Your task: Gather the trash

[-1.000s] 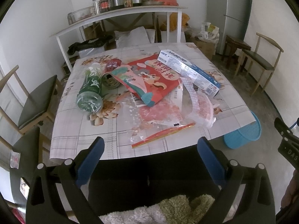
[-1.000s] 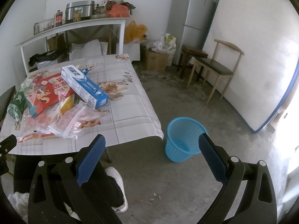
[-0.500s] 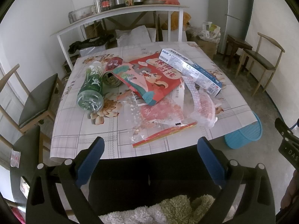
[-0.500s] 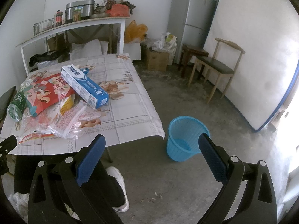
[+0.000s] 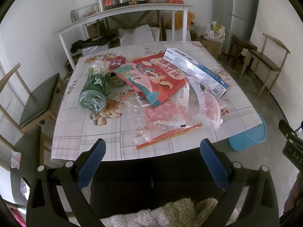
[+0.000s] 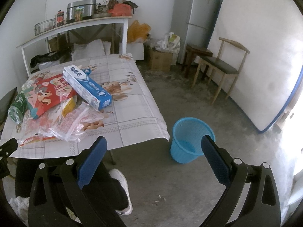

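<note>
The trash lay heaped on the counter (image 5: pixel 79 143) ahead of both wide-open, empty claws, the blue basket (image 6: pixel 191 140) on the floor off its right corner, and the zip bag (image 5: pixel 166 134), long axis crosswise, lay nearest the left claw (image 5: pixel 151 162), the right claw (image 6: pixel 153 160) facing the basket.

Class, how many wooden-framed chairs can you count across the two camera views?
3: two left of the table, one by the right wall near the fridge. Others may be hidden.
</note>
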Demonstrator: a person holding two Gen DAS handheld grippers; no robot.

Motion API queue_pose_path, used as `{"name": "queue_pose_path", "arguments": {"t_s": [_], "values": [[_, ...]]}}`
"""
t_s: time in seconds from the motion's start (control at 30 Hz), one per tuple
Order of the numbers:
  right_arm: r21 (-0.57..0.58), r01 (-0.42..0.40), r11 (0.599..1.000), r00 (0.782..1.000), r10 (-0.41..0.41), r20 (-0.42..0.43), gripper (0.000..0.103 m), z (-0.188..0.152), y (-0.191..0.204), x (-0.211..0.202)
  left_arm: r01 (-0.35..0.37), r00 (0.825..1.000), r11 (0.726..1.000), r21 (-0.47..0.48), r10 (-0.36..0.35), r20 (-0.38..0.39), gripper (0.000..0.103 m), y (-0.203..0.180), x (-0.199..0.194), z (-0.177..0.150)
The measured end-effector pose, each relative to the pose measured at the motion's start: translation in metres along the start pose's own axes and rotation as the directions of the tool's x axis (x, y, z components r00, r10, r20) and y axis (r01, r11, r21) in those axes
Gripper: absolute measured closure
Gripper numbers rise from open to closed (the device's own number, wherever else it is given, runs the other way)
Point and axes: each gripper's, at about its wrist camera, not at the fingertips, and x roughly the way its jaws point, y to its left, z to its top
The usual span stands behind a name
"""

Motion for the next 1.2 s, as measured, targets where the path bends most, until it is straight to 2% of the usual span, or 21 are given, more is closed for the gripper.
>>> {"name": "queue_pose_path", "arguments": {"t_s": [0.4,0.6,0.77,0.93,1.03,1.13,1.2], "values": [[0.004,-0.014,1.000,1.000,0.014,0.001,0.008,0.005,0.007,0.006,0.000,1.000,0.998,-0.055,-0.001,-0.010,0.006,0.018,0.011,0.010],[0.009,-0.053,0.999,0.999,0.052,0.014,0.008,0.025,0.016,0.016,-0.017,1.000,0.995,-0.103,0.016,-0.017,0.006,0.036,0.019,0.022],[0.007,-0.105,0.994,0.993,0.104,0.055,0.008,0.043,0.031,0.025,-0.007,0.998,0.992,-0.123,0.015,0.064,0.006,0.061,0.017,0.028],[-0.037,-0.179,0.983,0.978,0.182,0.099,0.008,0.050,0.048,0.033,0.089,0.989,0.982,-0.169,-0.067,0.133,0.006,0.087,0.020,0.021],[-0.062,-0.239,0.969,0.964,0.245,0.108,0.008,0.050,0.056,0.039,0.200,0.972,0.966,-0.163,-0.174,0.161,0.006,0.098,0.026,0.016],[-0.075,-0.254,0.964,0.961,0.261,0.096,0.008,0.054,0.065,0.047,0.245,0.958,0.959,-0.140,-0.217,0.189,0.006,0.100,0.030,0.018],[-0.072,-0.264,0.962,0.959,0.270,0.089,0.008,0.056,0.067,0.050,0.291,0.940,0.949,-0.118,-0.261,0.219,0.006,0.100,0.031,0.023]]}}
